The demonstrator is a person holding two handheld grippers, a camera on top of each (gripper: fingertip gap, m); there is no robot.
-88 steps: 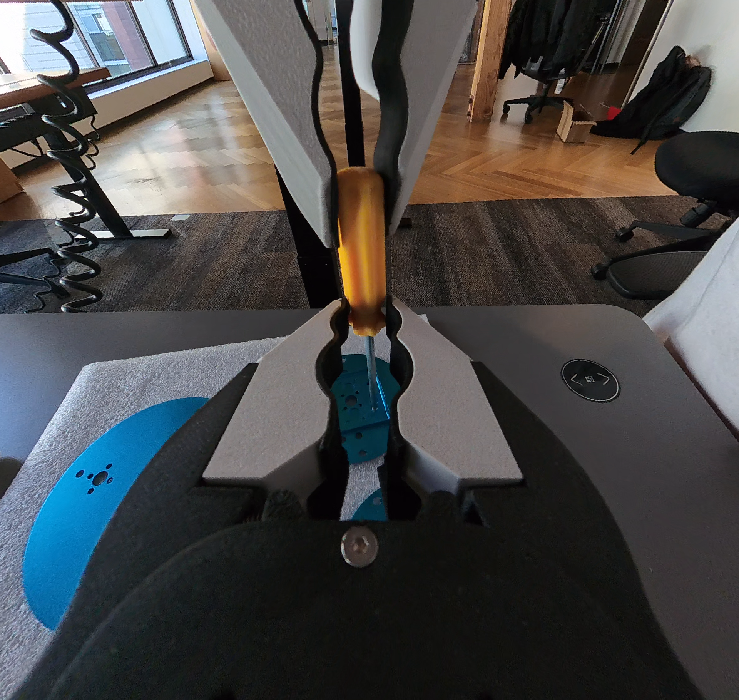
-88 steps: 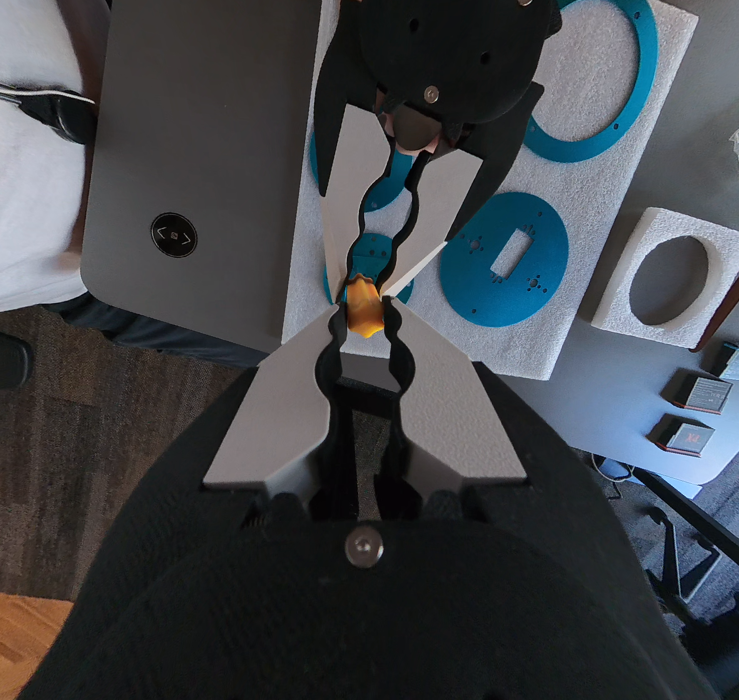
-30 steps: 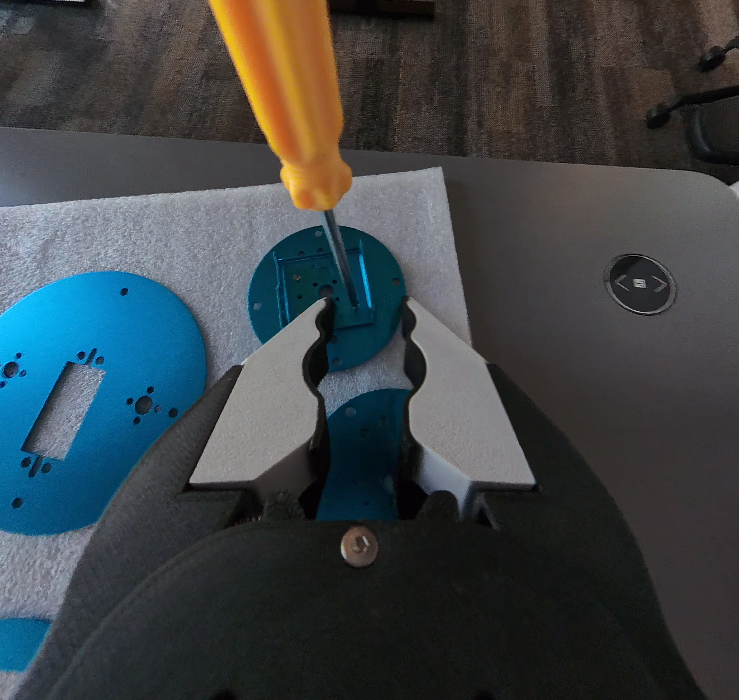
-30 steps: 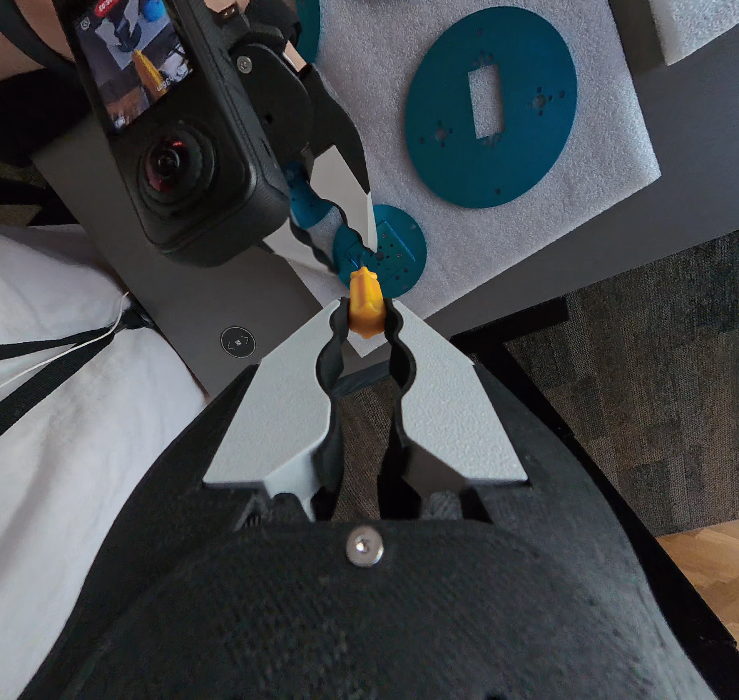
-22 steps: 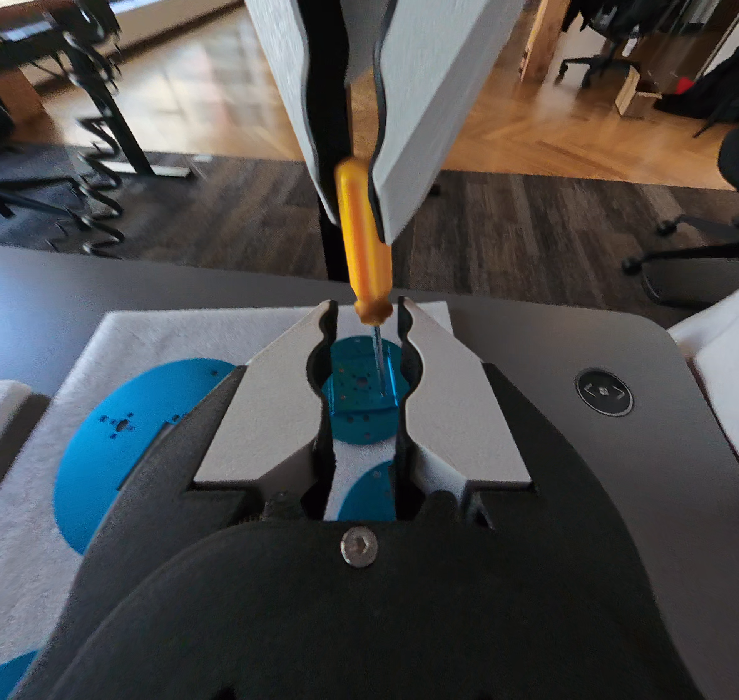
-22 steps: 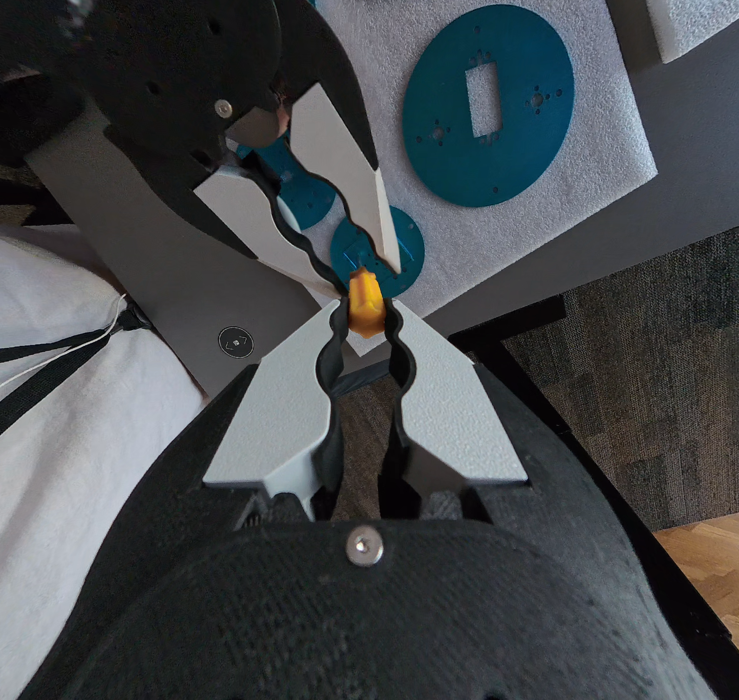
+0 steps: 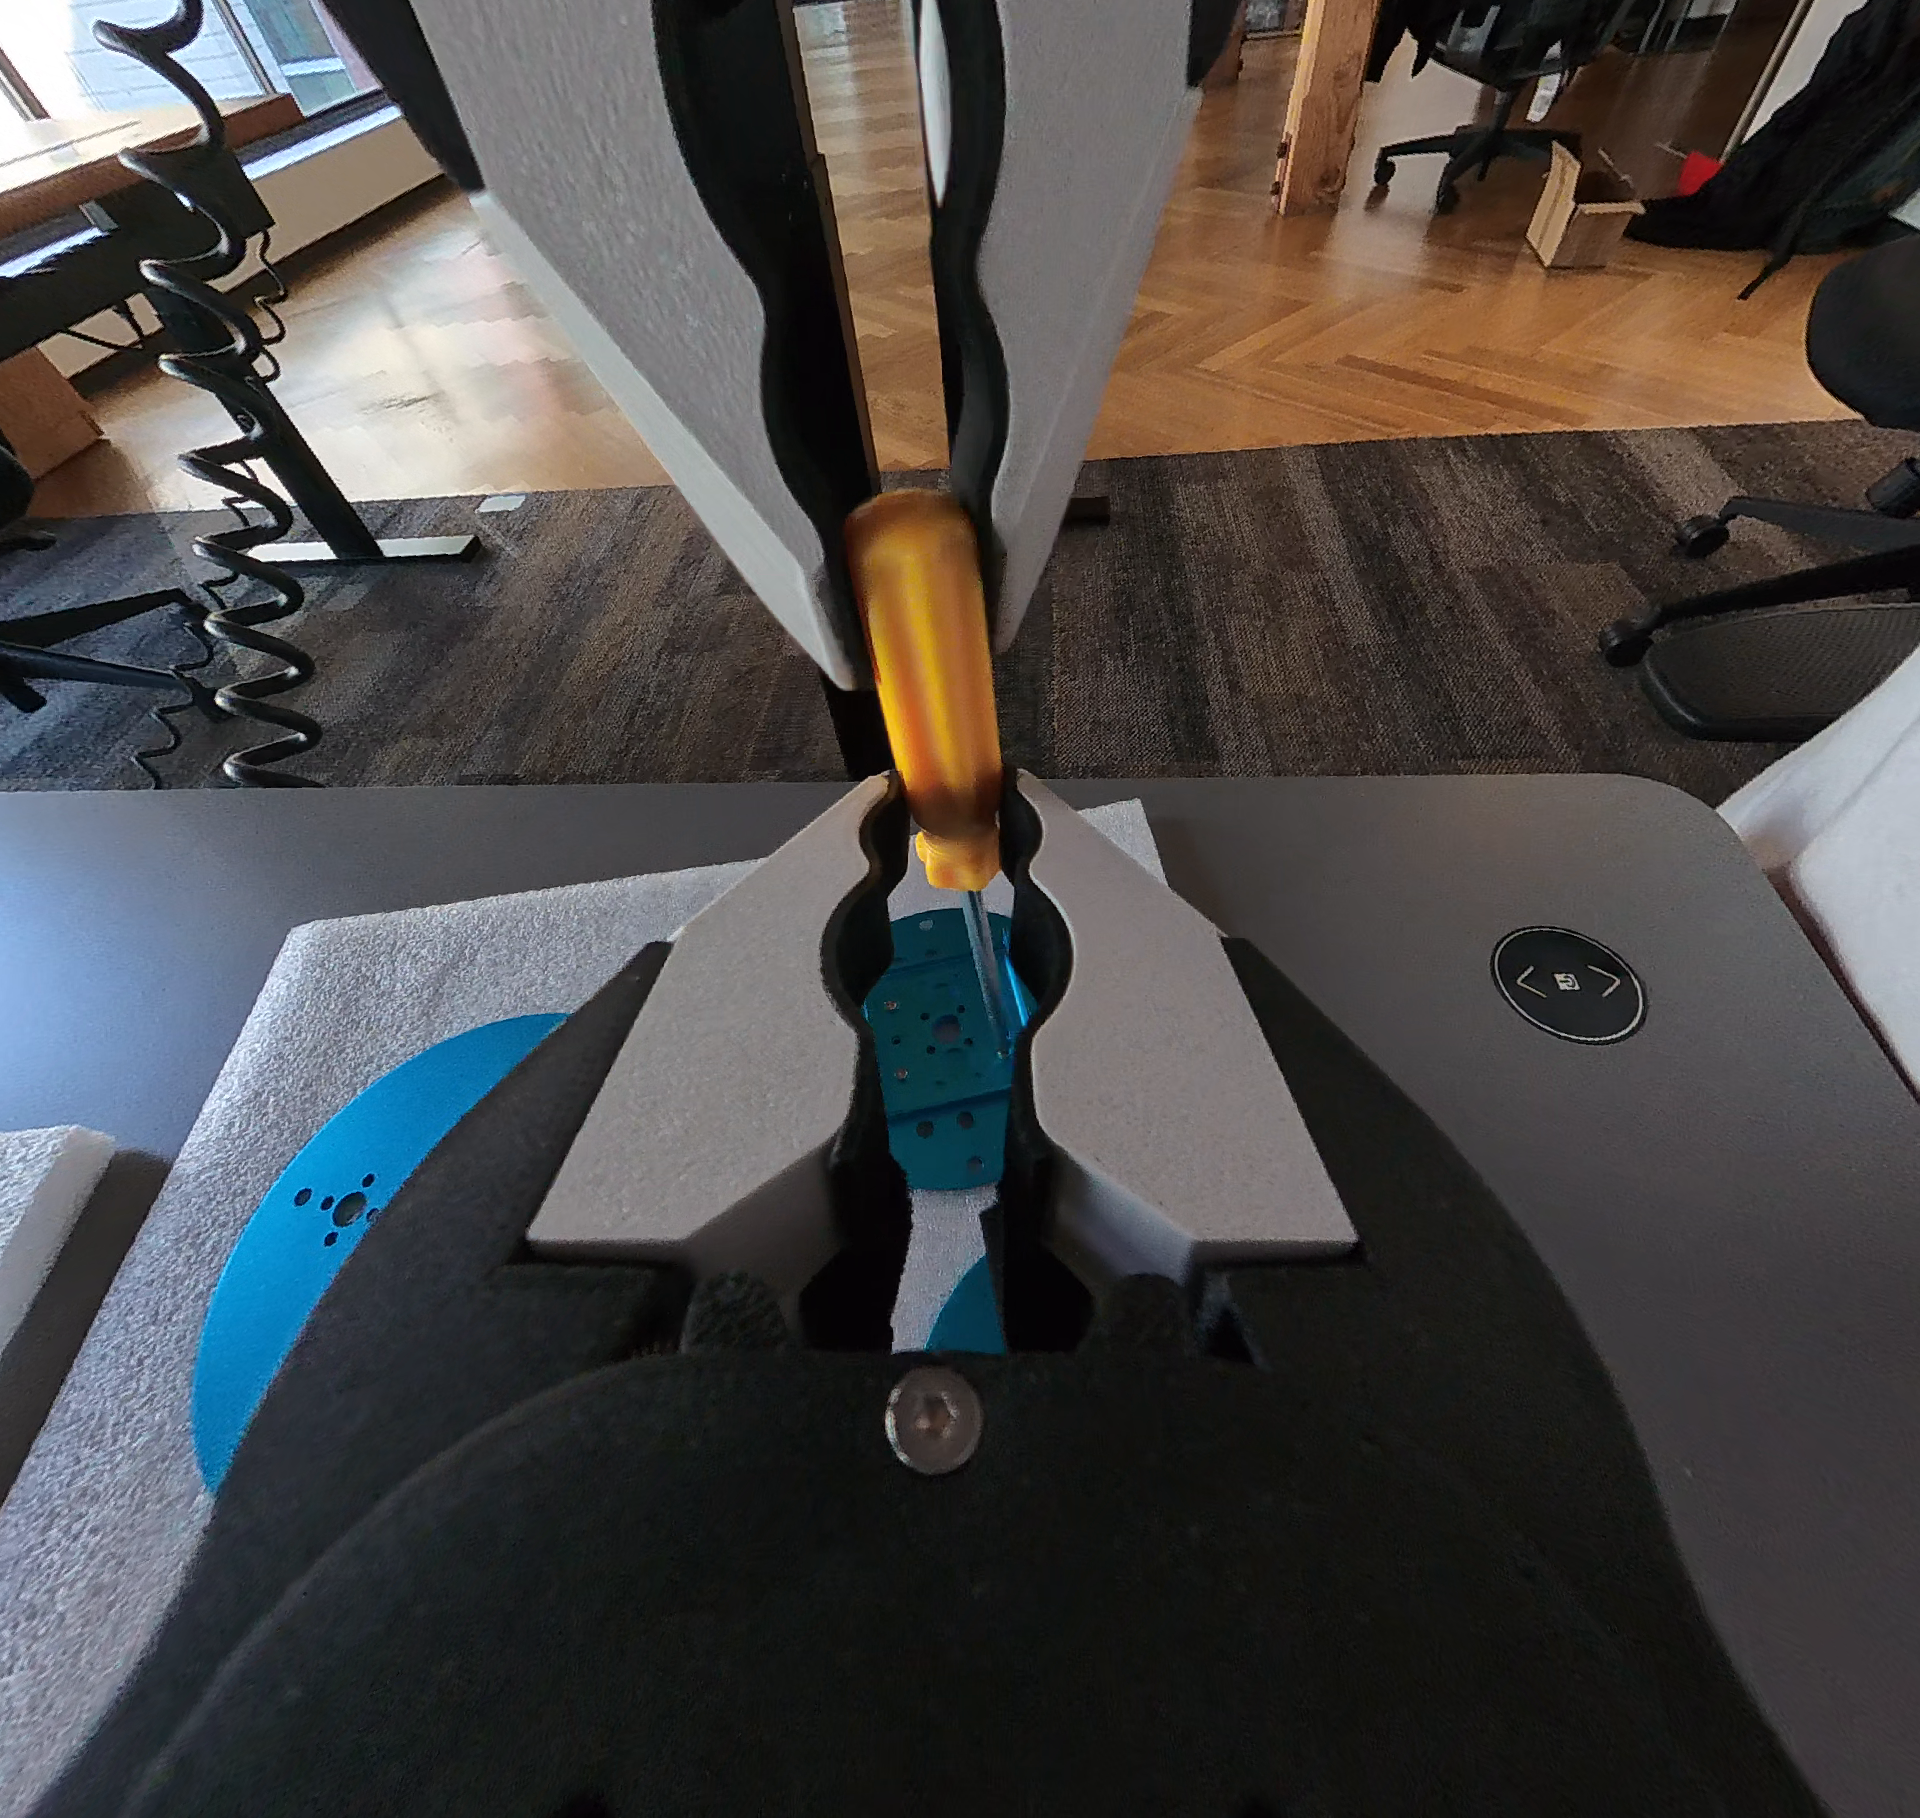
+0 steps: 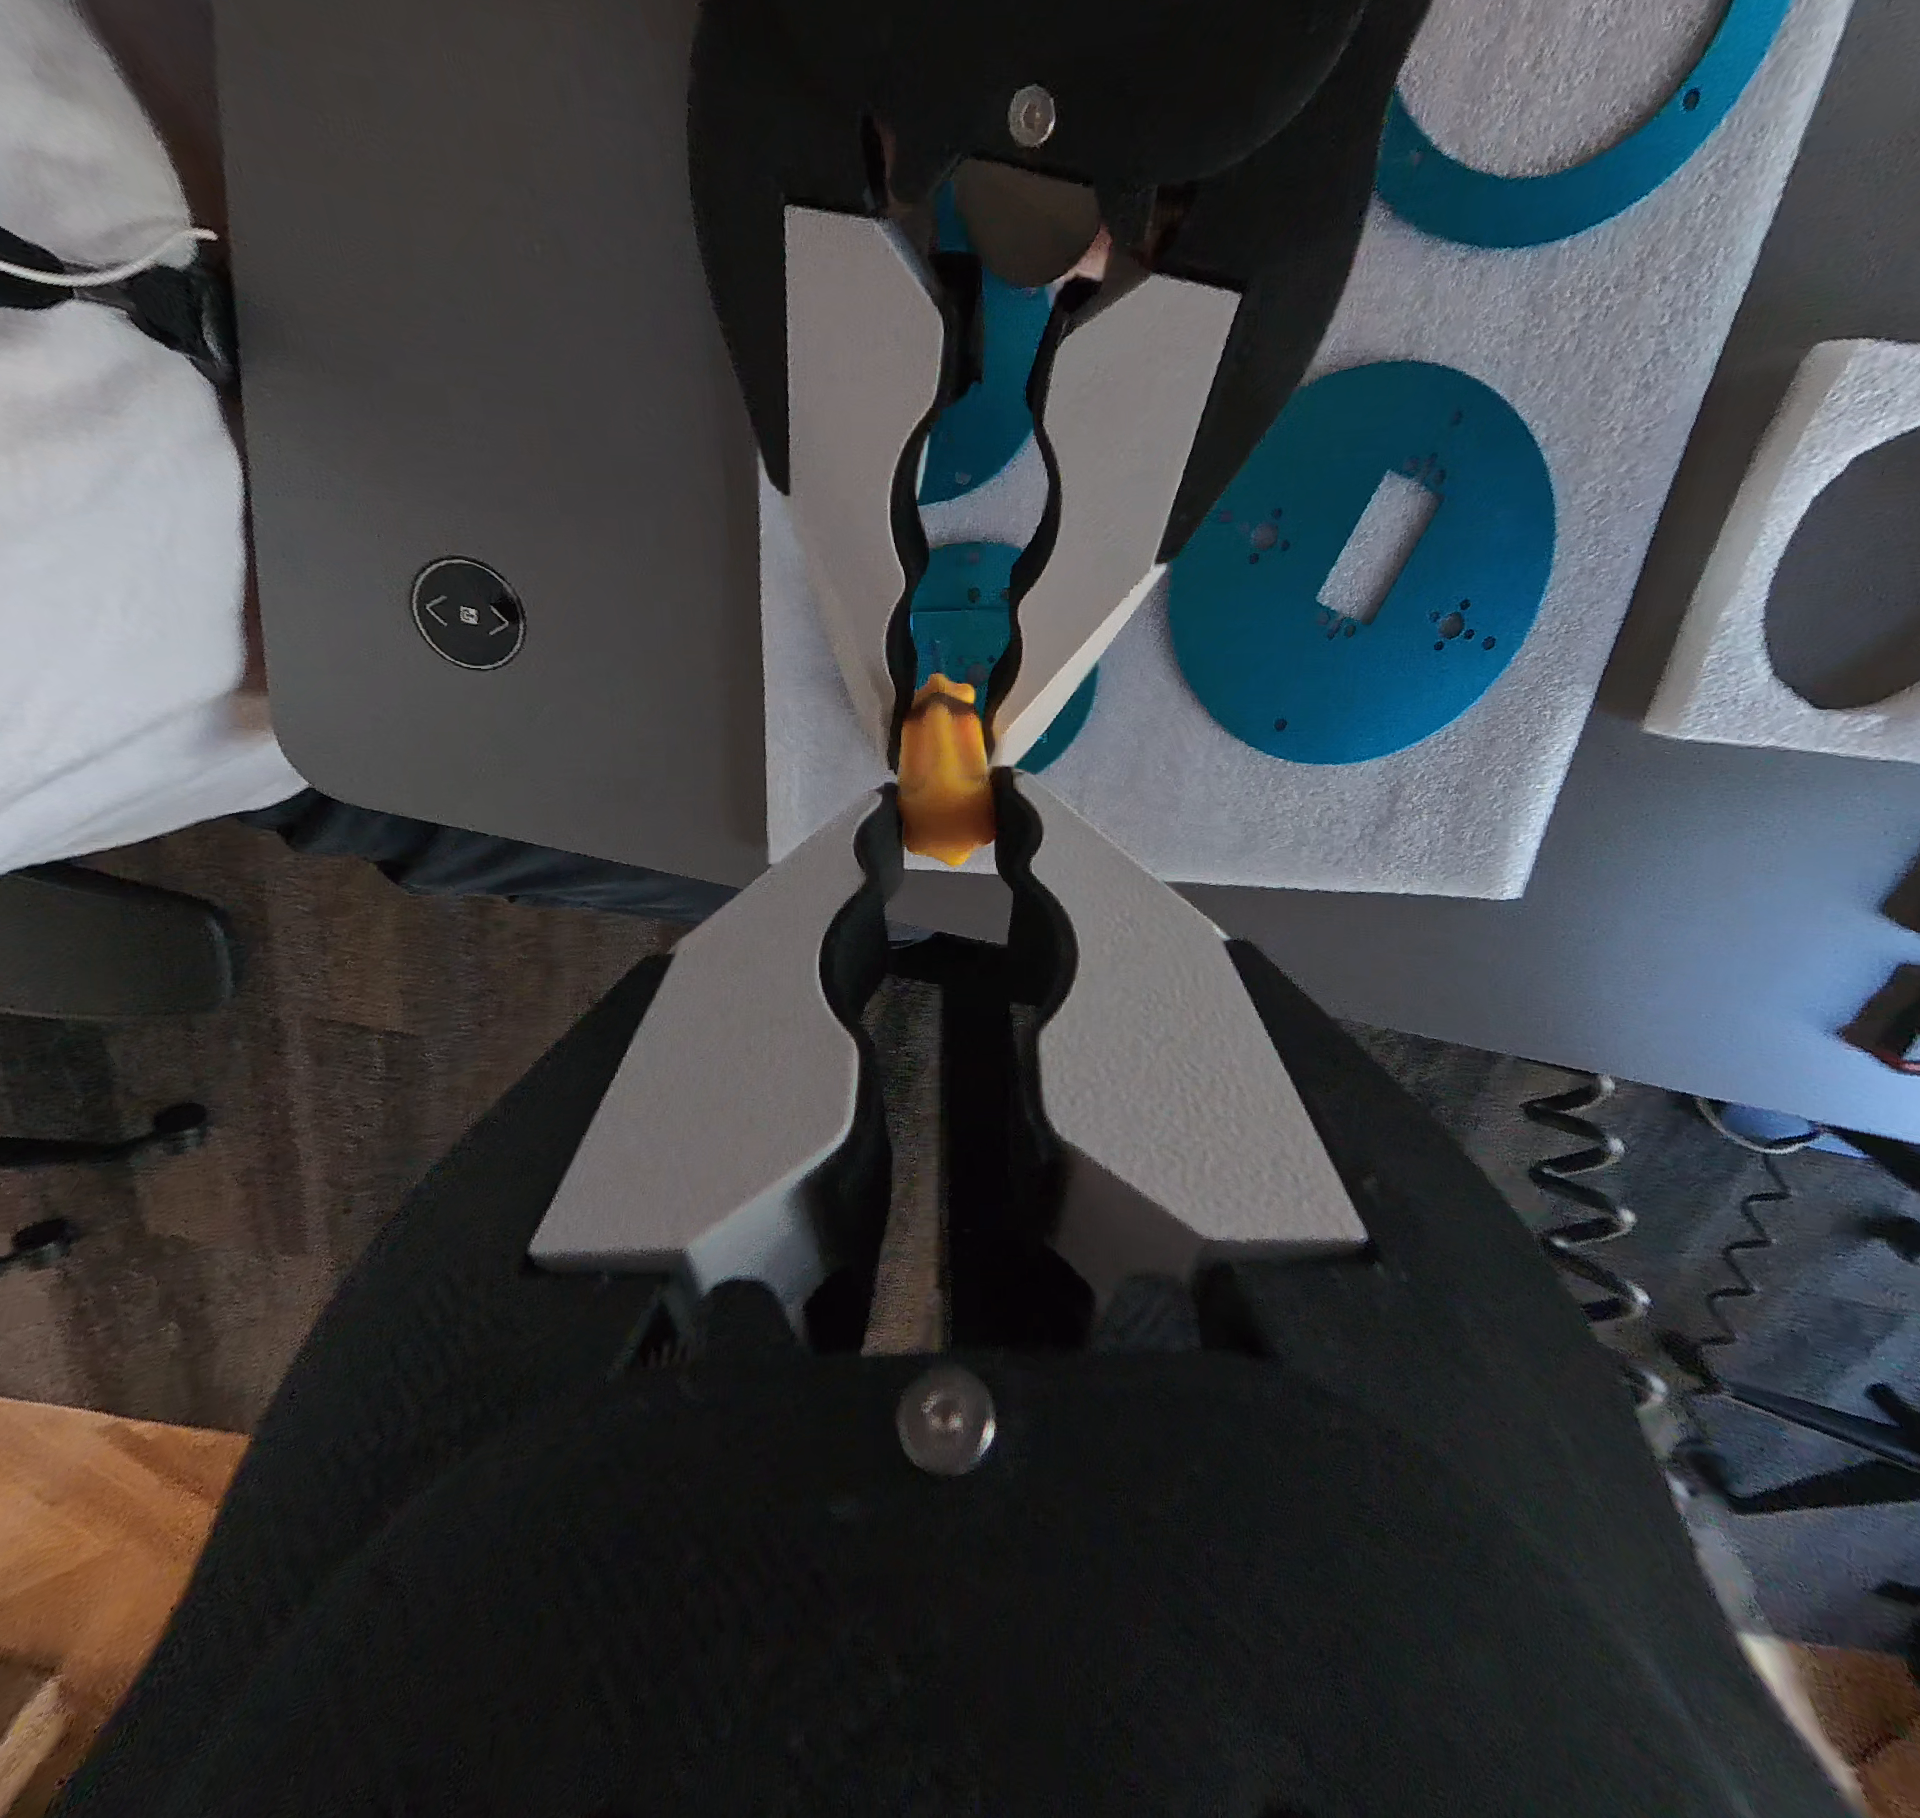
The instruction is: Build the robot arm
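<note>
Returned since a second ago: left gripper (image 7: 951,812) low again, its parted jaws flanking the amber translucent-handled screwdriver (image 7: 928,672), which the right gripper (image 8: 940,800) clamps upright. Steel tip rests on the small blue perforated metal disc (image 7: 940,1062) atop white foam sheet (image 8: 1299,812). Legible writing: none; round desk button (image 7: 1567,984) bears symbols only.

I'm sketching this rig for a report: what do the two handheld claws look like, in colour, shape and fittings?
Both match. The left claw and right claw each have a matte black, rounded, textured body, a silver hex screw at its centre, and two pale grey wedge-shaped fingers lined with wavy black rubber pads. No cables or markings show on them.
</note>
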